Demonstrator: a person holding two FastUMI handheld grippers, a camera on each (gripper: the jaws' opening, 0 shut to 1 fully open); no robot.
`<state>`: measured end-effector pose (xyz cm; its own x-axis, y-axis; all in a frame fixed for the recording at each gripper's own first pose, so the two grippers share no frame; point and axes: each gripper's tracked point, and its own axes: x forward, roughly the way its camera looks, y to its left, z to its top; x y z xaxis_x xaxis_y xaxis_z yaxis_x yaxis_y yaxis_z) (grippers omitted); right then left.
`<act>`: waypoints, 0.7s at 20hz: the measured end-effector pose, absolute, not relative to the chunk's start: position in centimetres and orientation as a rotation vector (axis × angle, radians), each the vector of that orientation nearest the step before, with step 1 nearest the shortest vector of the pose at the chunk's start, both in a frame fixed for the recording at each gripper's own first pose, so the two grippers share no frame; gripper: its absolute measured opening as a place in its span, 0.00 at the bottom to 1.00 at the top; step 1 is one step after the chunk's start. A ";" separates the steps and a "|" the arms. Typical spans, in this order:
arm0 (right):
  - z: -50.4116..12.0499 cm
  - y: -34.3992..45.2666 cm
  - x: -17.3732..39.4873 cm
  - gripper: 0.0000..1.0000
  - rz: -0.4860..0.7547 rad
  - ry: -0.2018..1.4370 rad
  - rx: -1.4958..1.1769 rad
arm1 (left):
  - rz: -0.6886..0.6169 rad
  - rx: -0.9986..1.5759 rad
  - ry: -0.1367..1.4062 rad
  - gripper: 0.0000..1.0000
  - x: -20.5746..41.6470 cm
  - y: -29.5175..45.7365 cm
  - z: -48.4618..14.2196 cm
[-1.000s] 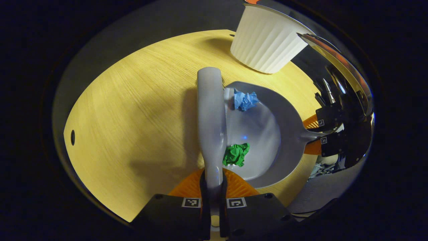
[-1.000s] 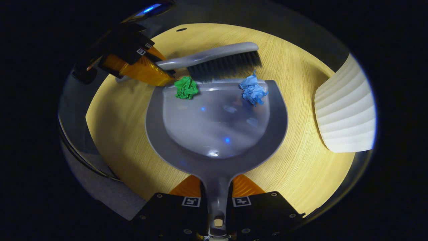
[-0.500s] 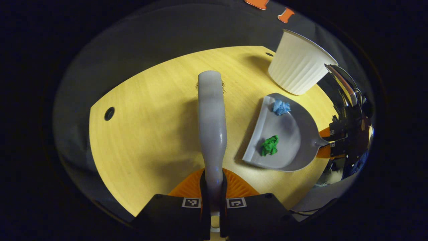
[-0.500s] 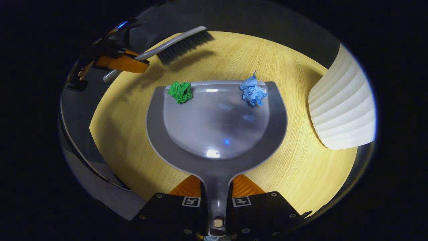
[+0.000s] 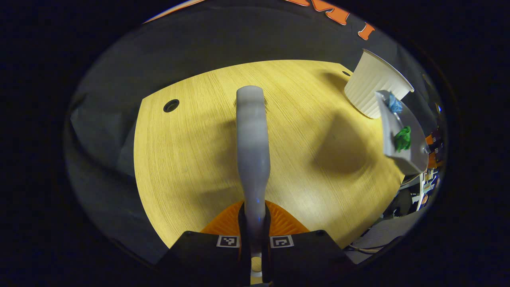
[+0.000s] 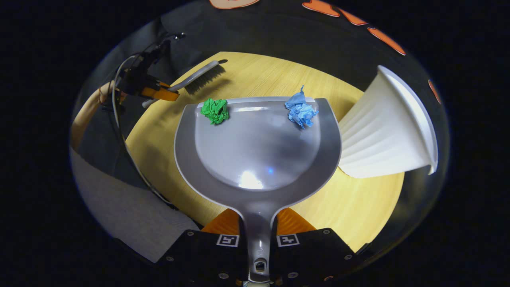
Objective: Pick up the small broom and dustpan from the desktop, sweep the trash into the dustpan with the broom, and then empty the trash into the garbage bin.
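Sweeping looks done: green wad (image 6: 215, 111) and blue wad (image 6: 301, 112) sit in the dustpan (image 6: 257, 159), its handle clamped in the right hand-held gripper (image 6: 259, 239) beside the bin (image 6: 382, 131). Left hand-held gripper (image 5: 255, 223) pinches the broom (image 5: 252, 143) above the surface (image 5: 191, 151). Only emptying remains.

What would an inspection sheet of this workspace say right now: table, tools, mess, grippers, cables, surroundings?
Surface: wooden table, round hole near its far edge.
Job's things: broom and dustpan both held; green paper wad and blue paper wad at the pan's front lip; white ribbed bin beside it.
Clutter: nothing seen on the table.
Grippers: left gripper jaws clamp the broom handle; right gripper jaws clamp the pan handle.
Cables: cable hanging from the left gripper.
Surroundings: black cloth wall.
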<state>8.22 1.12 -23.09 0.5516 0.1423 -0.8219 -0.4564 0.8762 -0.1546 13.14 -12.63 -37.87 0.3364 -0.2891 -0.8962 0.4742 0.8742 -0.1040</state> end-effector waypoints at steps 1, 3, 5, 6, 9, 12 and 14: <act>-22.3 1.3 8.0 0.20 0.356 0.920 -0.354 | -0.499 0.179 1.120 0.14 13.2 -12.8 -37.9; -21.1 1.6 7.9 0.20 0.342 0.914 -0.343 | -0.502 0.162 1.120 0.14 13.0 -12.7 -38.3; -19.5 1.6 7.9 0.20 0.325 0.908 -0.336 | -0.511 0.147 1.122 0.14 12.8 -12.7 -38.9; -19.0 1.6 8.2 0.20 0.313 0.904 -0.323 | -0.514 0.143 1.123 0.14 12.9 -12.7 -38.9; -15.2 -0.4 7.3 0.20 0.272 0.903 -0.304 | -0.518 0.141 1.124 0.14 13.1 -12.6 -38.8; -11.4 -4.8 7.7 0.20 0.194 0.893 -0.329 | -0.519 0.139 1.126 0.14 13.0 -12.7 -38.5; -9.7 -8.5 9.6 0.20 0.096 0.873 -0.396 | -0.520 0.140 1.132 0.14 13.1 -12.7 -38.5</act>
<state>9.59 -8.45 -9.66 0.6432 -0.0779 -0.7617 -0.2421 0.9231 -0.2988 13.07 -12.70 -38.48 0.3208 -0.3248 -0.8897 0.4631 0.8732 -0.1518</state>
